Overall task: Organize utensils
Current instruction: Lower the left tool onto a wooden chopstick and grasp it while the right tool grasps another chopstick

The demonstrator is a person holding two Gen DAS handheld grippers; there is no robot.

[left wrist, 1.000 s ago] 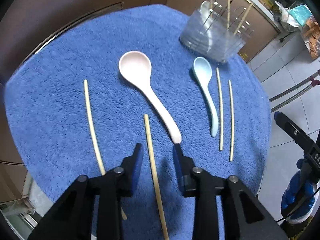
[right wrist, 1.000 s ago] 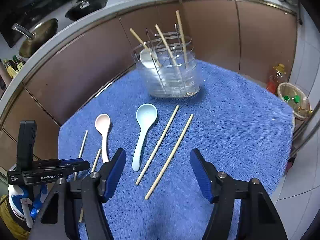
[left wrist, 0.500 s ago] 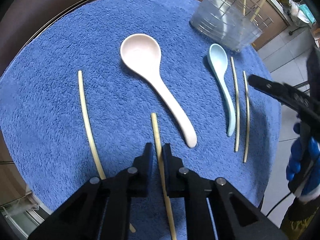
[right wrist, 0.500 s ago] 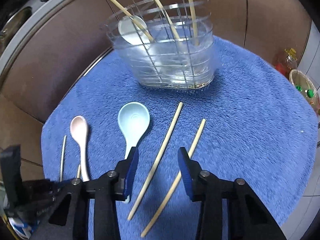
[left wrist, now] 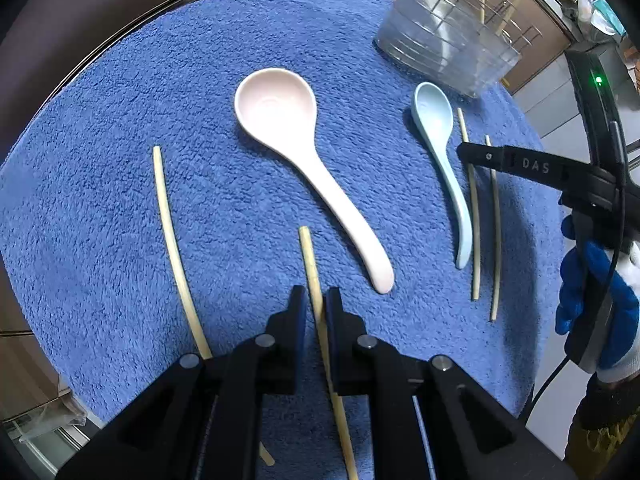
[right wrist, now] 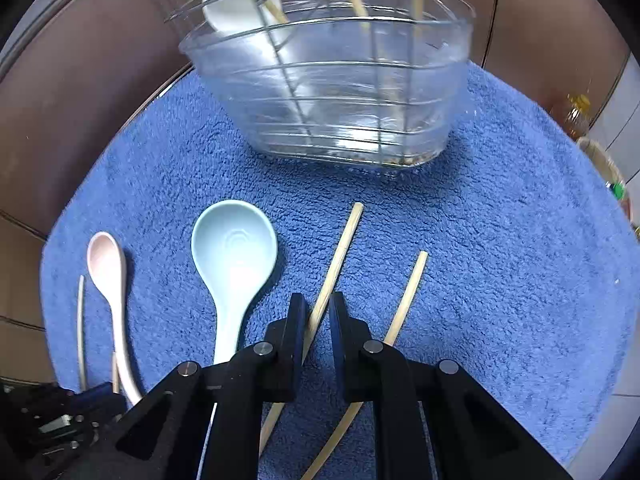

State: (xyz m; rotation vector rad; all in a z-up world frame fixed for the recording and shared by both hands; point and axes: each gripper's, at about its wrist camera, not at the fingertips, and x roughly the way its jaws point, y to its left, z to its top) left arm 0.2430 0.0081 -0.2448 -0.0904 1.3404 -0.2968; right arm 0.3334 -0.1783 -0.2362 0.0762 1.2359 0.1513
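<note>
My left gripper is shut on a wooden chopstick that lies on the blue towel. Another chopstick lies to its left, a pink spoon to its right. My right gripper is shut on a chopstick; a second chopstick lies just right of it, and a light blue spoon lies to the left. The clear utensil holder stands ahead with a white spoon and several chopsticks inside.
The towel covers a round table beside brown cabinets. The right gripper's body and a blue-gloved hand reach in at the right of the left wrist view. A bottle stands on the floor beyond the table's right edge.
Both grippers went from wide open to shut, each closing around a chopstick. The right gripper moved forward toward the utensil holder.
</note>
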